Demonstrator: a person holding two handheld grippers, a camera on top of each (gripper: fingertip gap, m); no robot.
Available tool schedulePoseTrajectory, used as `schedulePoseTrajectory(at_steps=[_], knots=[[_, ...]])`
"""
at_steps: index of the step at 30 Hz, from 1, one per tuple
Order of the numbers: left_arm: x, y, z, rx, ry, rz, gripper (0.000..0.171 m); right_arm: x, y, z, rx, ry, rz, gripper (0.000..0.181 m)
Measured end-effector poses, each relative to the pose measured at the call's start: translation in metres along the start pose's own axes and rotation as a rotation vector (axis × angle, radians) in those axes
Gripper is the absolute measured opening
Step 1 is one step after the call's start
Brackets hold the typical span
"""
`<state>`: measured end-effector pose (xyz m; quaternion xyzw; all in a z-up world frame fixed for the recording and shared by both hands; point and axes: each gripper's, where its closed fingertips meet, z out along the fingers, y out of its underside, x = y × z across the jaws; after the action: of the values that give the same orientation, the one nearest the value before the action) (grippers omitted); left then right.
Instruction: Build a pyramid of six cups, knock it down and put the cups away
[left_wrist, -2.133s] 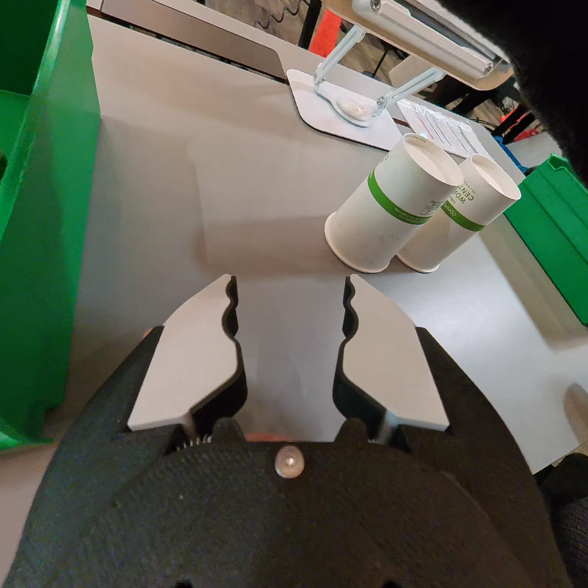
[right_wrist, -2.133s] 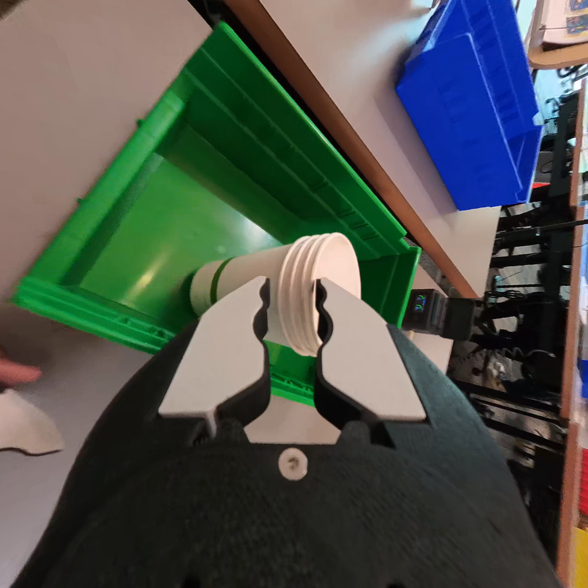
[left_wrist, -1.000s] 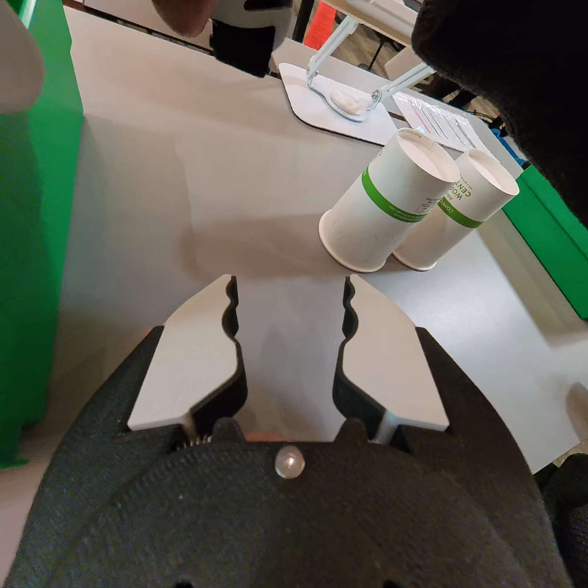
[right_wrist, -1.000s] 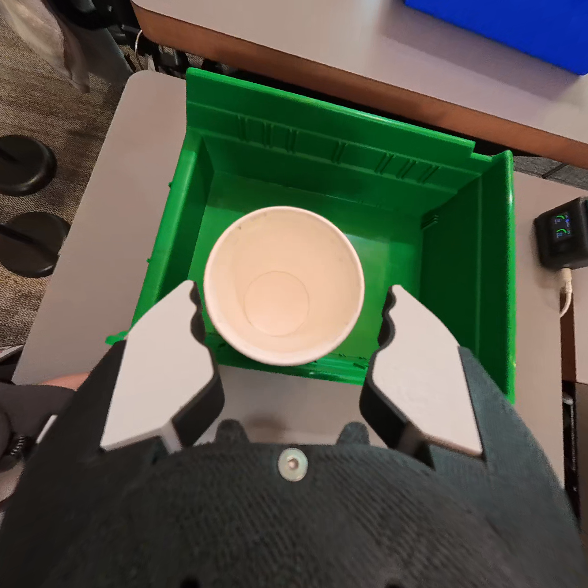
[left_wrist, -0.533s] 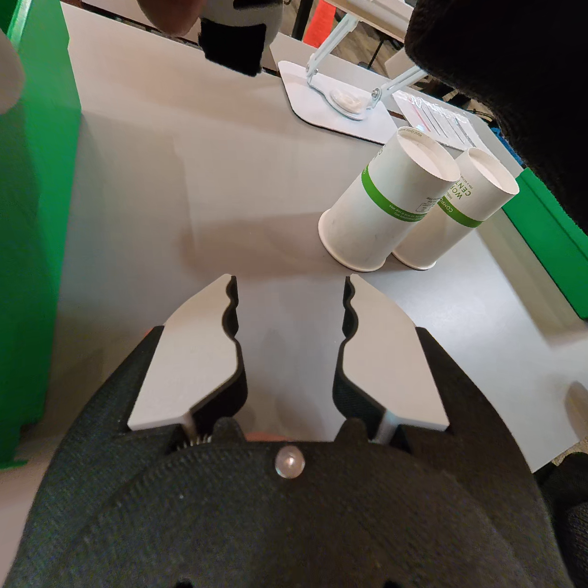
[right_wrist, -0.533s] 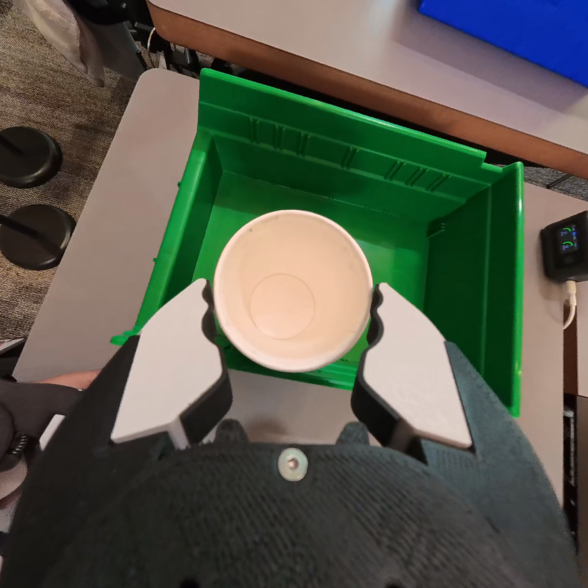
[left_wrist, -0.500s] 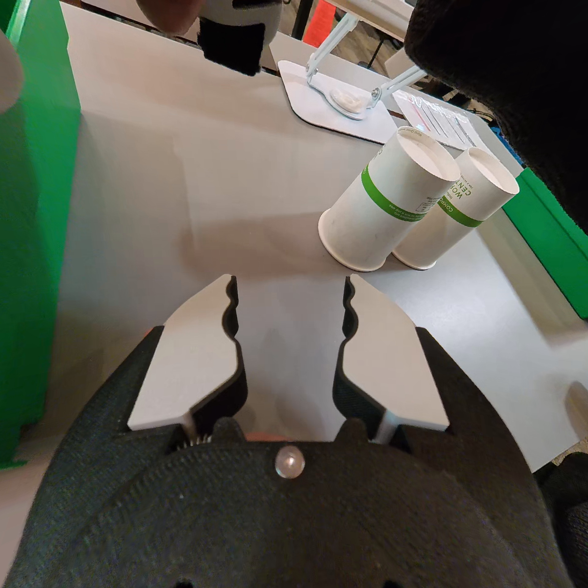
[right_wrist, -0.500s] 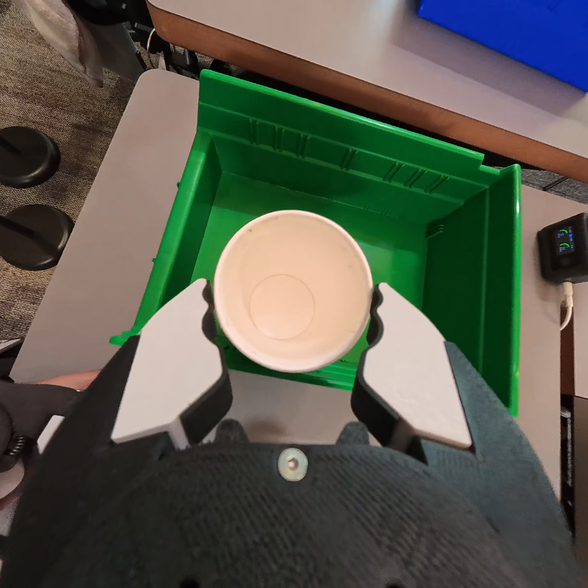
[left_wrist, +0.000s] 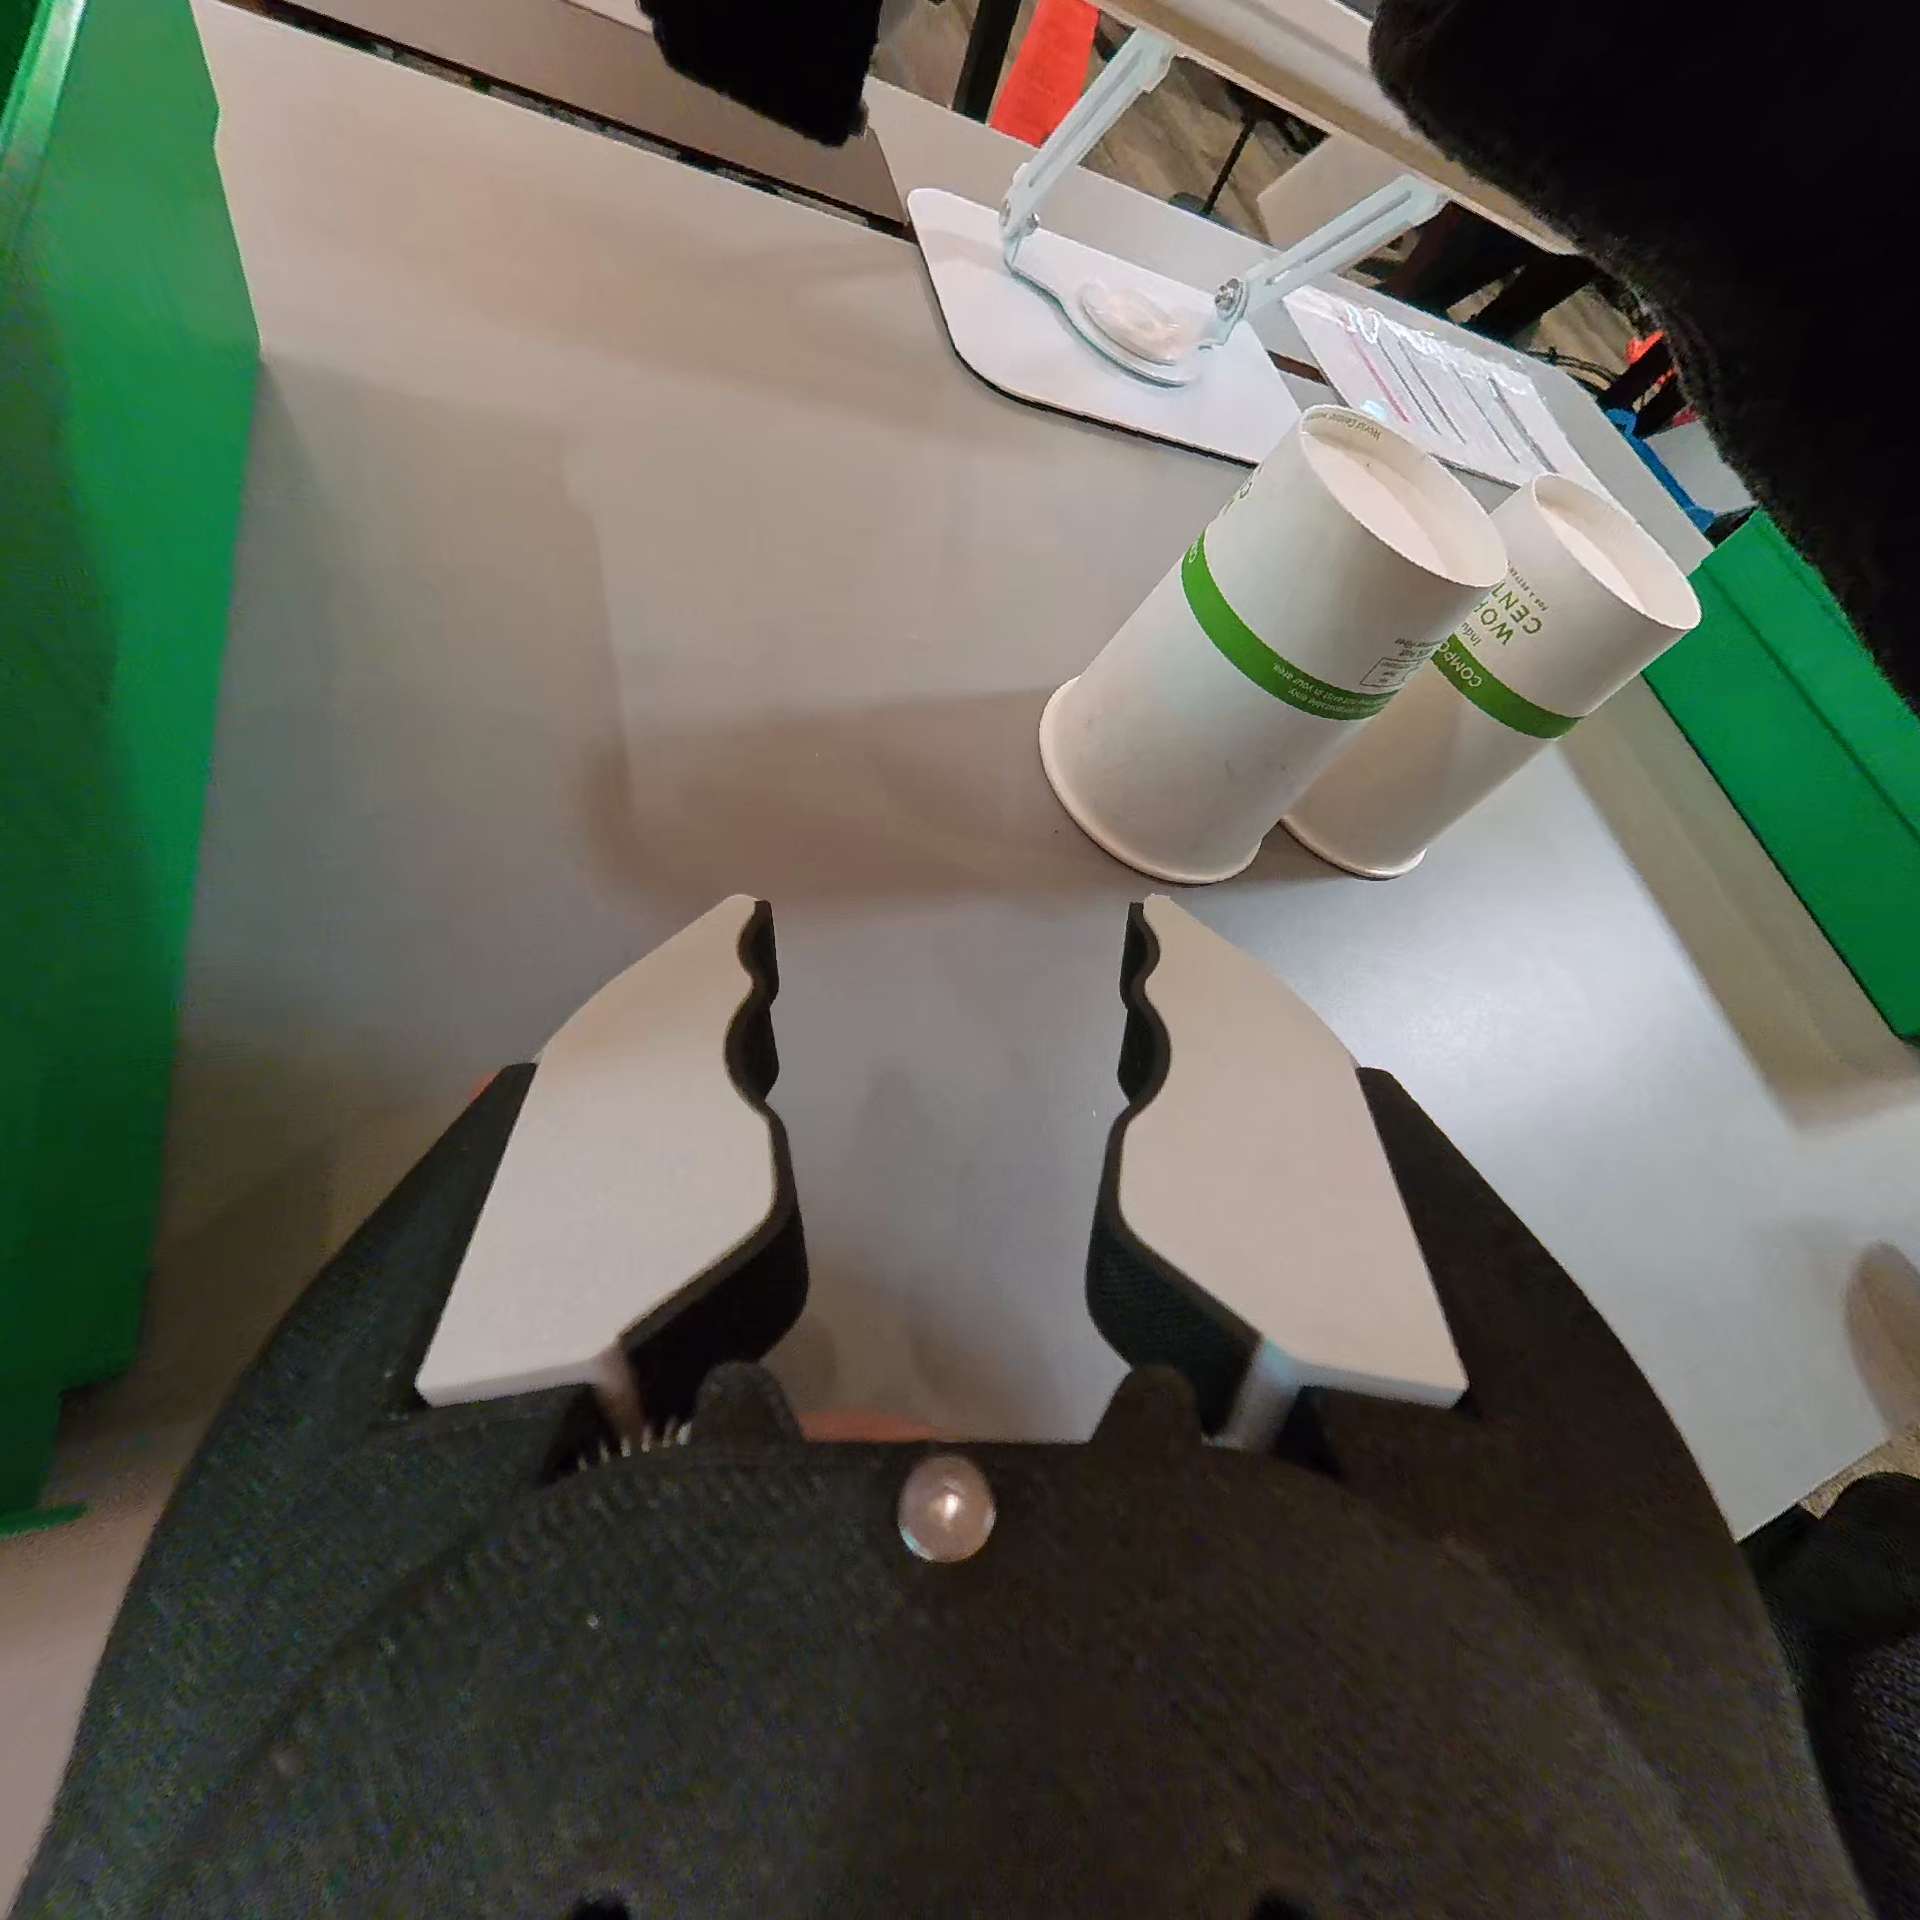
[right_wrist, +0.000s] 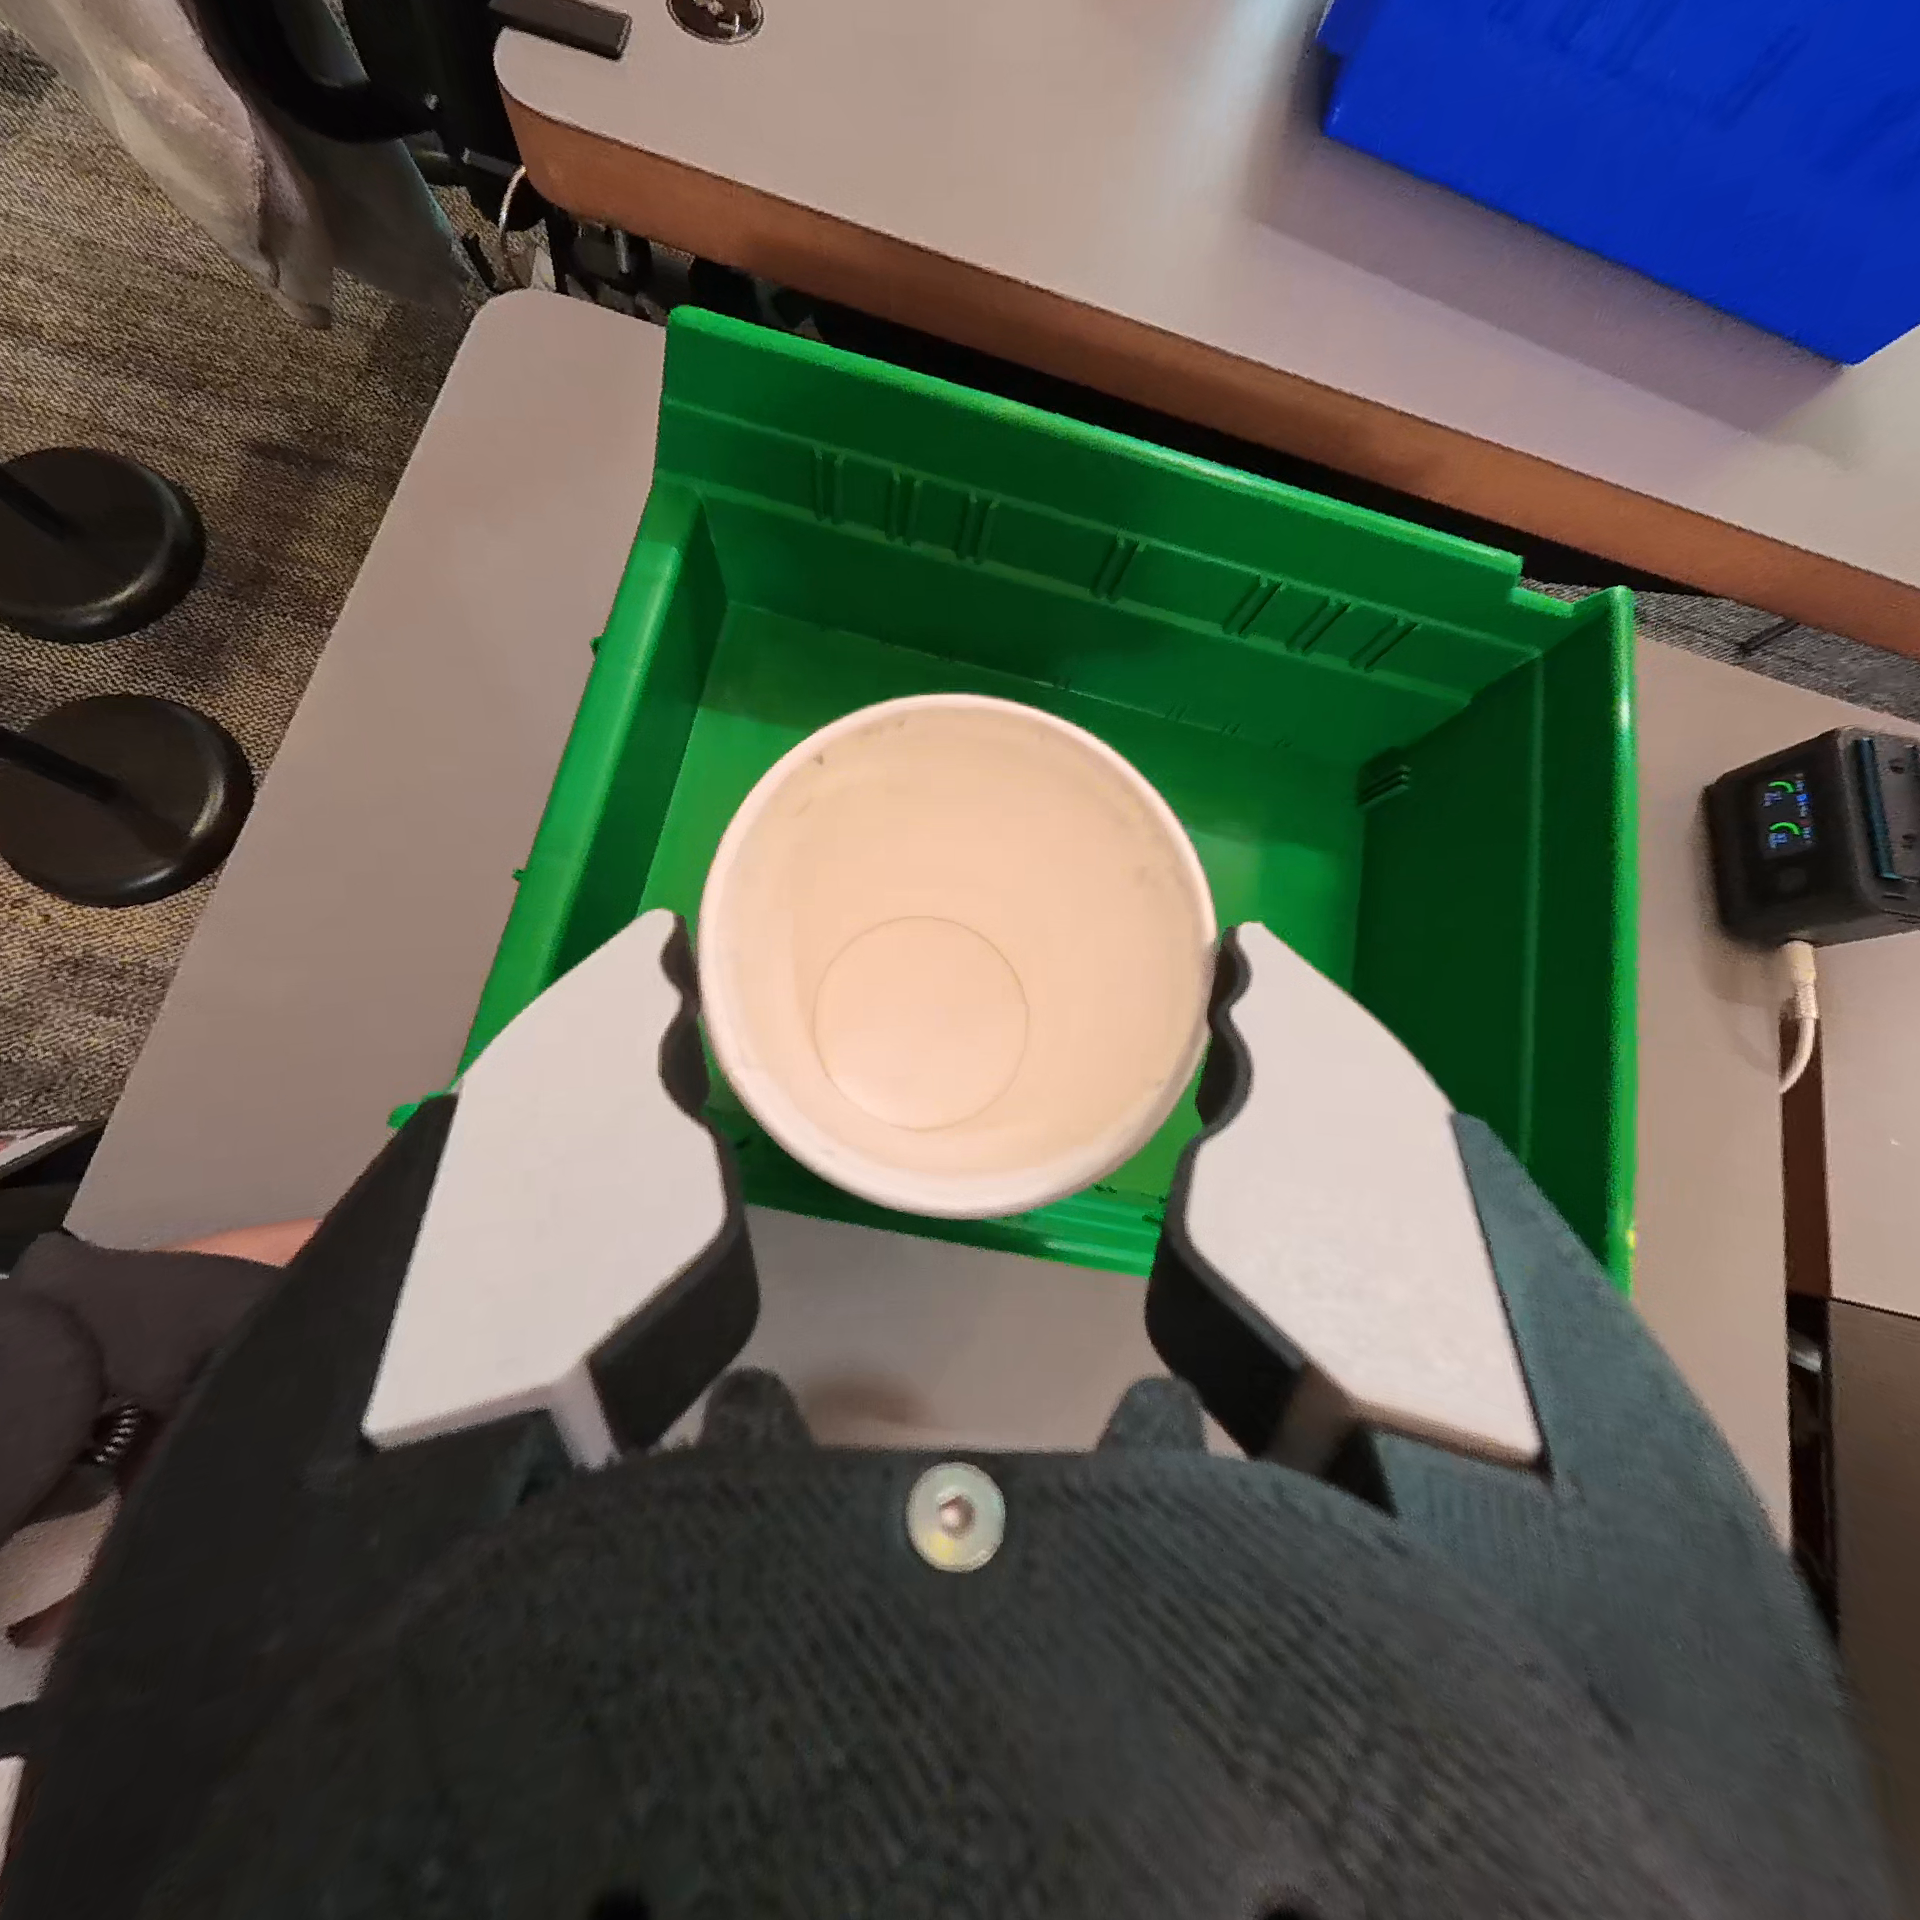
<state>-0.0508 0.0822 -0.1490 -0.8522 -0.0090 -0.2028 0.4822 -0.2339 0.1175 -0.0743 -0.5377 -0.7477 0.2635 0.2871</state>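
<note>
In the right wrist view my right gripper (right_wrist: 954, 940) is shut on the rim of a white paper cup (right_wrist: 956, 966), one finger on each side. The cup is upright with its mouth toward the camera and sits over the inside of a green bin (right_wrist: 1091, 457). I cannot tell if its base rests on the bin floor. In the left wrist view my left gripper (left_wrist: 951, 925) is open and empty, low over the grey table (left_wrist: 623, 520). Two white paper cups with green bands (left_wrist: 1247, 665) (left_wrist: 1496, 707) stand side by side, bottoms up, ahead and to its right.
The green bin's wall (left_wrist: 104, 727) is close on the left gripper's left, and another green bin (left_wrist: 1808, 790) lies beyond the cups. A white stand base (left_wrist: 1091, 332) and a sheet (left_wrist: 1423, 405) lie farther back. A blue bin (right_wrist: 1662, 156) and a black device (right_wrist: 1818, 831) are near the right gripper.
The right gripper held a stack of cups sideways, then stood wide open around the upright cup, then closed onto its rim. It has since shifted slightly. The left gripper barely moved.
</note>
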Motion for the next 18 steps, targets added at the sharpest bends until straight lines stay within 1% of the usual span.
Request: schedulePoseTrajectory(at_steps=[2,5,9,18], knots=[[0.0000,0.0001,-0.0002,0.000,-0.001,0.000,0.065,0.0002,-0.0039,-0.0030,0.023,-0.007,0.017,0.095],[-0.0001,0.0005,0.0001,-0.002,-0.001,0.001,0.065,0.0008,-0.0001,-0.0025,0.006,-0.012,0.024,0.095],[0.0002,0.0010,0.0003,-0.005,-0.001,0.003,0.065,0.0001,-0.0046,-0.0063,0.033,-0.029,0.059,0.096],[-0.0005,0.0016,0.0007,-0.009,-0.002,0.002,0.065,-0.0008,-0.0064,-0.0064,0.032,-0.036,0.054,0.096]])
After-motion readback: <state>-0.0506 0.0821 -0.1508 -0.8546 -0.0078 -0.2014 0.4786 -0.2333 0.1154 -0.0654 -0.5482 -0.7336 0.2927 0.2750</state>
